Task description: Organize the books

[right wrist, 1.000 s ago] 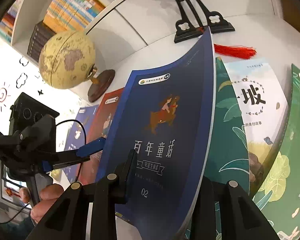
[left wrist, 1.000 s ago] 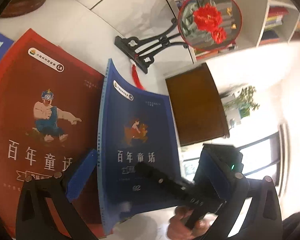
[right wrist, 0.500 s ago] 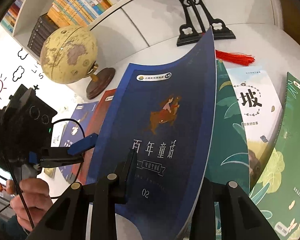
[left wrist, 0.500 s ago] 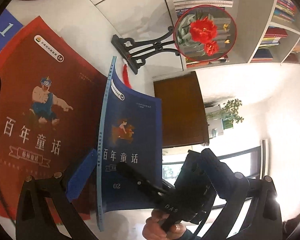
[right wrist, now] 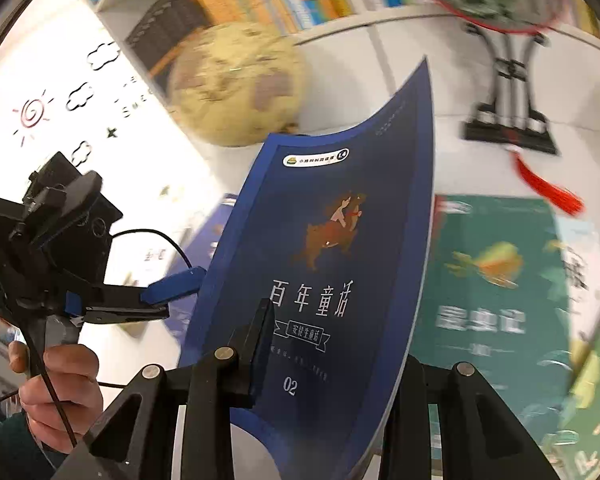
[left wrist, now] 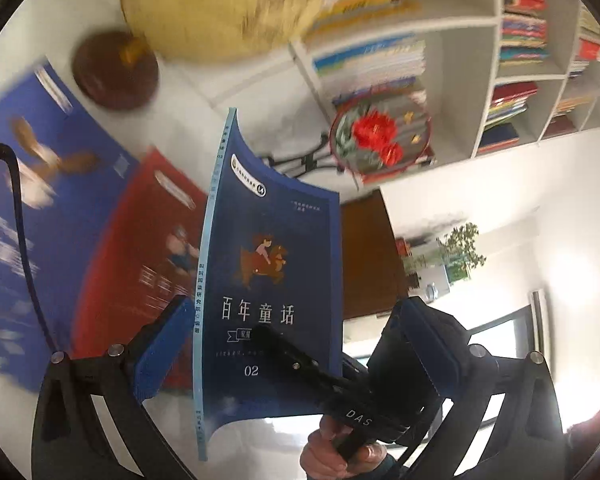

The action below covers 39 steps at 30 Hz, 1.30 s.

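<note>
My right hand-held gripper (right wrist: 324,364) pinches the navy book (right wrist: 332,264) by its bottom edge, mid-frame, lifted off the tabletop (right wrist: 432,92). It's thin, light and floppy, bowing already. My left hand-held gripper (left wrist: 296,356) gapes around its spine, which I'd take next.

My right gripper (right wrist: 324,344) is clamped on the lower edge of the dark blue book (right wrist: 332,280), one black finger (right wrist: 256,340) over the front cover, the other behind it. My right hand (left wrist: 340,452) wraps its handle, seen at 6 o'clock from the left camera. My left gripper (left wrist: 296,348) stands with jaws wide apart, its blue pads (left wrist: 162,350) to either side of the book. My left hand (right wrist: 56,392) grasps its handle at 8 o'clock in the right view.
</note>
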{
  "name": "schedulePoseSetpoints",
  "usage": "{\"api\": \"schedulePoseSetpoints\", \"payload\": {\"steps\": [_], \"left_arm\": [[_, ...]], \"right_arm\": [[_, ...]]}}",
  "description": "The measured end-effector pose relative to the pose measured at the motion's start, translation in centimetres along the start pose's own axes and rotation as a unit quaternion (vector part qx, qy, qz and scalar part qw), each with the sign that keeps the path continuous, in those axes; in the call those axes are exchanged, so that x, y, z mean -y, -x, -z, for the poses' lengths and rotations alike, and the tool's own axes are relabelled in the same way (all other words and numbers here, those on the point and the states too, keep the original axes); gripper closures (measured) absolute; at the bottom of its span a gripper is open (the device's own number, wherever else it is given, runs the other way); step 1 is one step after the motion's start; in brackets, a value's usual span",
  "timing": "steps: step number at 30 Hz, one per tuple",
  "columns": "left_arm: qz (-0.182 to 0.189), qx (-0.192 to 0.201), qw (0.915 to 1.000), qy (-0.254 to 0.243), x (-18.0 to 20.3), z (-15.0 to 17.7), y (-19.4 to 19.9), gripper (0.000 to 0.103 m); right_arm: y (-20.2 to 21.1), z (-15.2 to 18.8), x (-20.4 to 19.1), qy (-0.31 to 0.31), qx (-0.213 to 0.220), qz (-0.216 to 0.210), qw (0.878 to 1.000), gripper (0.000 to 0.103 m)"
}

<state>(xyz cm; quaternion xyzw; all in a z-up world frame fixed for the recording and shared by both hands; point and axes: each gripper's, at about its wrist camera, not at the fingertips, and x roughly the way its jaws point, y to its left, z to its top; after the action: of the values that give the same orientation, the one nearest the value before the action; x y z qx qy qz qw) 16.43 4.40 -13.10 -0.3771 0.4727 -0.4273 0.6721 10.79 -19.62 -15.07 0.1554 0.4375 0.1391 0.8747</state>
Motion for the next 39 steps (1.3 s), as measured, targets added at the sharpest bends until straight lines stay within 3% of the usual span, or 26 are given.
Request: {"api": "schedulePoseSetpoints", "payload": {"steps": [6,12,16,22,28,33,39], "left_arm": [[-0.048,0.052,0.9968,-0.039,0.3,-1.9,9.7,0.002],[-0.1,0.079,0.9907,-0.047,-2.7,-4.4,18.8,0.002],[-0.123,0.093,0.9873,-0.038,-5.5,-5.7,23.0,0.002],[-0.147,0.091,0.9845,-0.031,-10.2,-7.5,26.9,0.002],[-0.152,0.068,0.986,-0.007,-15.6,-8.9,27.4,0.002],[-0.144,0.048,0.988,0.031,-19.1,-8.3,26.3,0.002],[-0.15,0.035,0.9879,0.019,-19.4,-7.7,25.2,0.002]], "right_arm": [[-2.7,-1.5,-8.9,0.032,0.002,-0.041,0.999,0.069],[-7.3,-2.3,-18.7,0.058,-0.008,-0.074,0.996,0.069],[-11.6,-2.0,-24.9,0.07,-0.027,-0.085,0.994,0.069],[-17.6,-1.0,-31.0,0.073,-0.063,-0.089,0.991,0.069],[-22.4,0.4,-33.1,0.07,-0.098,-0.074,0.99,0.069],[-25.8,0.2,-32.0,0.058,-0.13,-0.06,0.988,0.069],[-27.1,-0.2,-29.3,0.032,-0.152,-0.053,0.987,0.069]]}}
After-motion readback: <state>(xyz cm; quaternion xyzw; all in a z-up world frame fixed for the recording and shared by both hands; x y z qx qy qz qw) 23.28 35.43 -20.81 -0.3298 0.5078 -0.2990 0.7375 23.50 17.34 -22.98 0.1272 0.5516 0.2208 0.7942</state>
